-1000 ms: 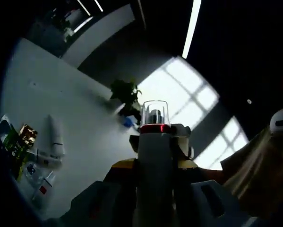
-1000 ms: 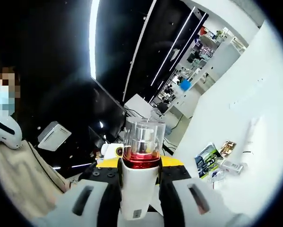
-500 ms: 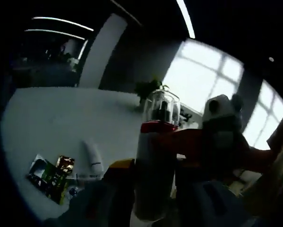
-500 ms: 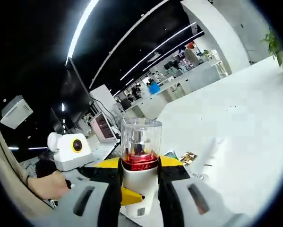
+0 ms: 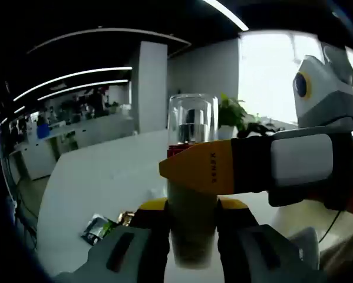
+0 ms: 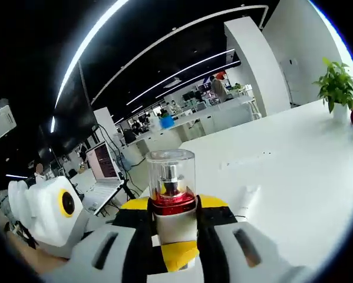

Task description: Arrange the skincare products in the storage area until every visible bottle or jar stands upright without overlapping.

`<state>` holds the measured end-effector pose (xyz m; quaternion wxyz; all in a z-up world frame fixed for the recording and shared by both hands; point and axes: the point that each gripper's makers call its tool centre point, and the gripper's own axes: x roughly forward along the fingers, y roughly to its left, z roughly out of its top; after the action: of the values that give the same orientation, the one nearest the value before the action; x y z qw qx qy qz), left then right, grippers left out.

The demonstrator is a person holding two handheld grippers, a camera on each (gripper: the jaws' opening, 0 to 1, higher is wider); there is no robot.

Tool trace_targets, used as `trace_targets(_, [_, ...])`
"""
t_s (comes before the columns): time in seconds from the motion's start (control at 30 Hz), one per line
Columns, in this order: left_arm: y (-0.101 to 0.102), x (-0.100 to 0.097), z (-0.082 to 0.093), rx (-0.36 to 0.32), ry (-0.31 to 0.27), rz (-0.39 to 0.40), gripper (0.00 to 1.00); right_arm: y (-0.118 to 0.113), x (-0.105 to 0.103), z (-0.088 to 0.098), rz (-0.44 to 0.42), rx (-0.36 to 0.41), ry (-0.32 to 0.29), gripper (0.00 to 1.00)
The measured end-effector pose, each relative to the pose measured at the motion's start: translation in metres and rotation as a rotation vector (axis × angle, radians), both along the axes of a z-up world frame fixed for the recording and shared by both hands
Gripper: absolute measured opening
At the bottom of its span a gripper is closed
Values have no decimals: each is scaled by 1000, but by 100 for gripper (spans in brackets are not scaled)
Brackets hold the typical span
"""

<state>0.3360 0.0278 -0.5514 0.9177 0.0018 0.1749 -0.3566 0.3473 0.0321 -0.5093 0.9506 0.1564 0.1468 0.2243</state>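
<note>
Standing upright between both pairs of jaws, the pump bottle (image 6: 172, 197) with its clear cap and red collar was clamped by the right gripper (image 6: 171, 236) and the left gripper (image 5: 191, 227) above the white table (image 6: 294, 159).

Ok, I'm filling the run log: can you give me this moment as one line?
left gripper: shut on pump bottle | right gripper: shut on pump bottle | bottle: upright above white table | white tube: lying flat
</note>
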Motion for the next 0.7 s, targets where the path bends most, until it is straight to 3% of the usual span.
trace_targets(0.17, [1,-3,-4,-41,84,-29,26,2,-1,-1,37,-16,4,27])
trace_targets(0.33, [1,-14,-4,-120,202,-127,26,13,-14,4,206,-83,-55,26])
trace_targets(0.5, [-4,-32,11,-146,193,-357,26,18,-25,18,383,-98,-110,30])
trace_targets(0.57, [-4,-35,16,-158,181,-404,26,19,-29,22,442,-136,-127,30])
trace_targets(0.63, [-4,-36,19,-191,193,-435,26,20,-32,24,487,-158,-149,31])
trace_targets(0.7, [-5,-42,25,-272,240,-487,26,19,-35,27,529,-137,-152,31])
